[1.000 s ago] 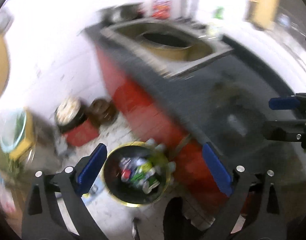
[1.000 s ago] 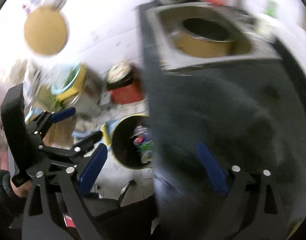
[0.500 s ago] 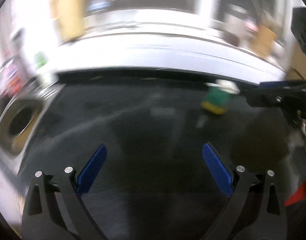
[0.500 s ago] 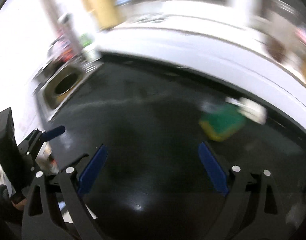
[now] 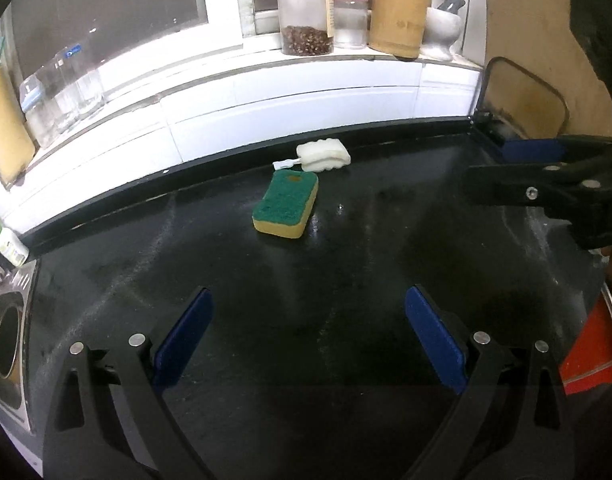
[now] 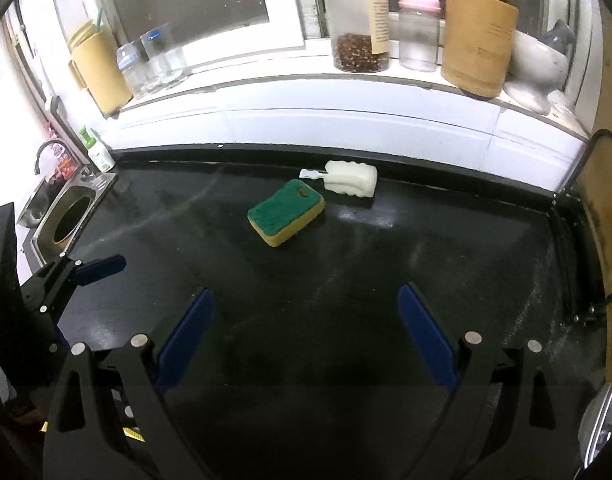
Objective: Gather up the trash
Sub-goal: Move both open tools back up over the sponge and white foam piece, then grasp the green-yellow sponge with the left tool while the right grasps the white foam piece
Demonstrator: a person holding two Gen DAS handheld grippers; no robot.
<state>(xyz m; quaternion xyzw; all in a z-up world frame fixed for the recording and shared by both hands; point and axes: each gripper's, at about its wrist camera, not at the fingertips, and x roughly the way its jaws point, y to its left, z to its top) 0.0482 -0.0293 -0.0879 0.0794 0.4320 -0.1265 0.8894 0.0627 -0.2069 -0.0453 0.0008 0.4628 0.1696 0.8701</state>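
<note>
Both the left gripper [image 5: 308, 332] and the right gripper [image 6: 304, 330] hang wide open and empty above the dark surface [image 6: 346, 280]. A sponge [image 6: 285, 212] lies ahead, beside a white brush [image 6: 348, 179].

Left hand-held gripper [image 5: 308, 336] jaws spread wide, empty, right hand-held gripper [image 6: 306, 332] likewise, side by side

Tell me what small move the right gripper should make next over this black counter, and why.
Probably ease the right gripper forward toward the green and yellow sponge, jaws kept wide. Both grippers are open and empty above the bare black counter; the sponge and the white sponge brush behind it are the only loose items there, and the sponge lies nearer.
</note>
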